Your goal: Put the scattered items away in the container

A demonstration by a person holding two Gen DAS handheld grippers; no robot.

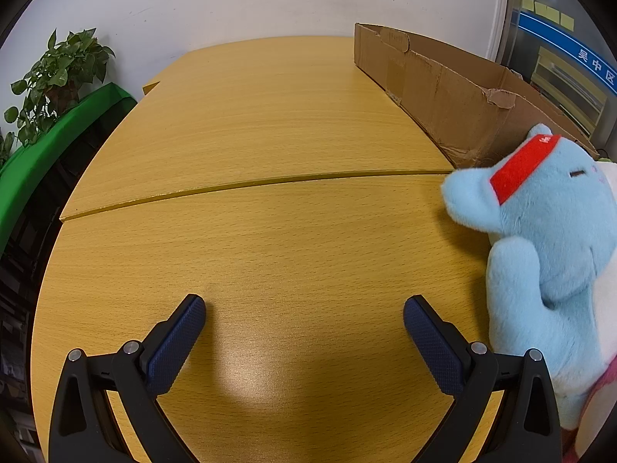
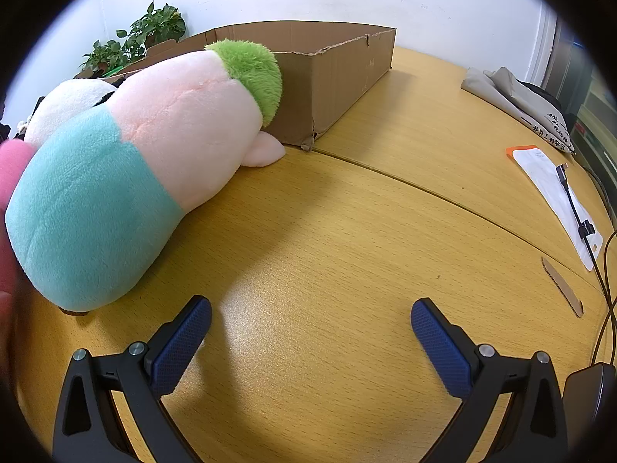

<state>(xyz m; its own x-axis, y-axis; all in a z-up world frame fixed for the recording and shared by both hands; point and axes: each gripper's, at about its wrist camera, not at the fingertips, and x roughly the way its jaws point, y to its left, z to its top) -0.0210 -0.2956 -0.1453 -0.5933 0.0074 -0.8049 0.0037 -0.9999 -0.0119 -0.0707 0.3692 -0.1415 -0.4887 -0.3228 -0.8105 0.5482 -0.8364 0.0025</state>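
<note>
Both hand-held grippers [image 1: 304, 308] [image 2: 311, 310] gape over bare tabletop [image 1: 270, 231] beside plush toys [image 2: 154, 146].

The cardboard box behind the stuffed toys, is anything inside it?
From both views only the cardboard box's brown walls and torn rim show. Its floor is hidden by the near wall and by the pink and teal plush leaning against it, so the contents cannot be told.

Black gripper [image 1: 304, 306] frames, blue textured pads [image 1: 175, 347], silver screws.

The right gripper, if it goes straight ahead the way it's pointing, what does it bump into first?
Probably nothing soon. The right gripper is open over bare table. The big plush toy lies off to its left, and the cardboard box sits farther ahead, slightly left, though depth is hard to judge.
</note>
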